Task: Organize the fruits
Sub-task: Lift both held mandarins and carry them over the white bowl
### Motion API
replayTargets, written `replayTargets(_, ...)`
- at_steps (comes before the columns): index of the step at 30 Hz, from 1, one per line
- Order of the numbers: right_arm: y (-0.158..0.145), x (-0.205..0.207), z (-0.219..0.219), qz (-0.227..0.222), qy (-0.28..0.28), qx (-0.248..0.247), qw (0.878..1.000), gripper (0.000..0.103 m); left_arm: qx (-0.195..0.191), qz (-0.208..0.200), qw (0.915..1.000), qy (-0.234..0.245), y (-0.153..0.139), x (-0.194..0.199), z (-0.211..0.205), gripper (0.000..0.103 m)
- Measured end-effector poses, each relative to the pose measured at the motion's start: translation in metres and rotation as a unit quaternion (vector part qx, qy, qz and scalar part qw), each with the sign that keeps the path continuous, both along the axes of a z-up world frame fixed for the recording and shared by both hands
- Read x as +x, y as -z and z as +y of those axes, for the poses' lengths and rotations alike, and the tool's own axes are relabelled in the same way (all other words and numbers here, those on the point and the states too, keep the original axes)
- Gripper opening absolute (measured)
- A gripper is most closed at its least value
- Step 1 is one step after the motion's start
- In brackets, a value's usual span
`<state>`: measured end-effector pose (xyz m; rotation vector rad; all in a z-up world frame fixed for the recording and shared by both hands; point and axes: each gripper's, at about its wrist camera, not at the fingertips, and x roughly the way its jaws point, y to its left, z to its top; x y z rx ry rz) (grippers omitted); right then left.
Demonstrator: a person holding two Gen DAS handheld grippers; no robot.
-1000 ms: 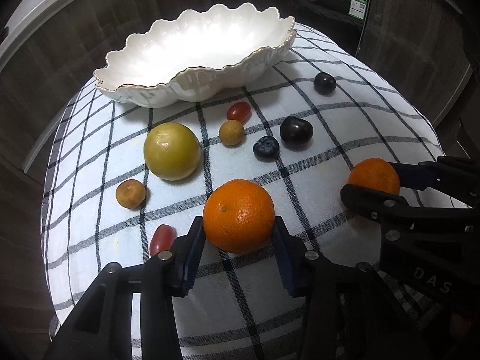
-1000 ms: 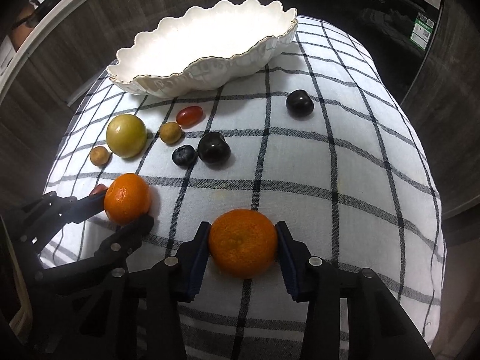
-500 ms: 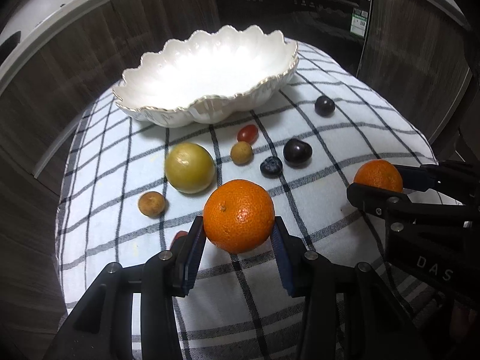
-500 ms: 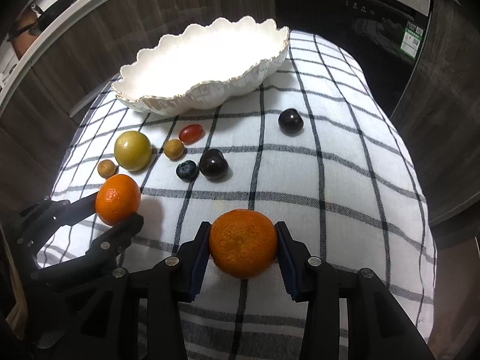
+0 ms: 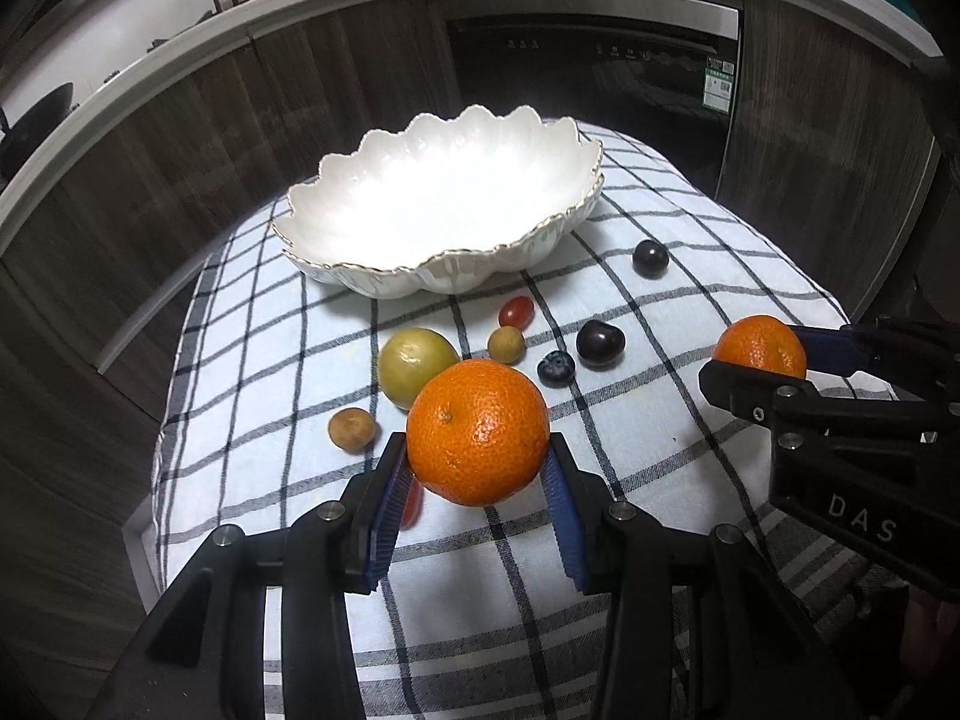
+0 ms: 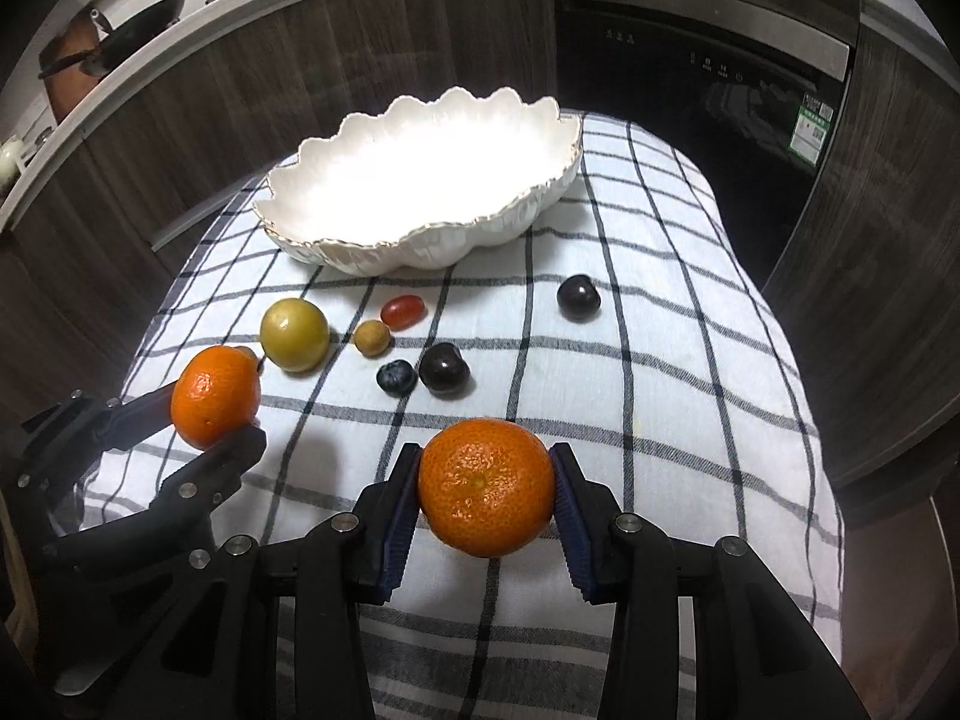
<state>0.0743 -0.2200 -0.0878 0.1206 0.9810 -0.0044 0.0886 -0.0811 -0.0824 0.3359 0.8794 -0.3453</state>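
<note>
Now the left gripper (image 5: 478, 480) pinches one mandarin (image 5: 478, 432) and the right gripper (image 6: 486, 495) pinches another mandarin (image 6: 486, 487) above the checked cloth (image 6: 660, 396); either could slip before reaching the scalloped bowl (image 5: 420, 267).

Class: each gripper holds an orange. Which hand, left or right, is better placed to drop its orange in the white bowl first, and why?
Left, narrowly. The bowl lies straight ahead of the left gripper and its orange; from the right gripper with its orange it sits ahead but slightly leftward.
</note>
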Motion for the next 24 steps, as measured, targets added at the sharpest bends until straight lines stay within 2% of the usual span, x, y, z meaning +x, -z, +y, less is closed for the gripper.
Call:
replayTargets(15, -0.019, -0.003, 0.008, -0.029, -0.013, -0.015, 0.999, 0.043, -0.006, -0.03, 0.9993, -0.023, -0.02, -0.003, 0.012, 0.043)
replayTargets(24, -0.031, 0.006, 0.015, -0.047, -0.023, -0.024, 0.998, 0.043, -0.013, -0.044, 0.9981, -0.041, -0.032, 0.01, 0.021, 0.043)
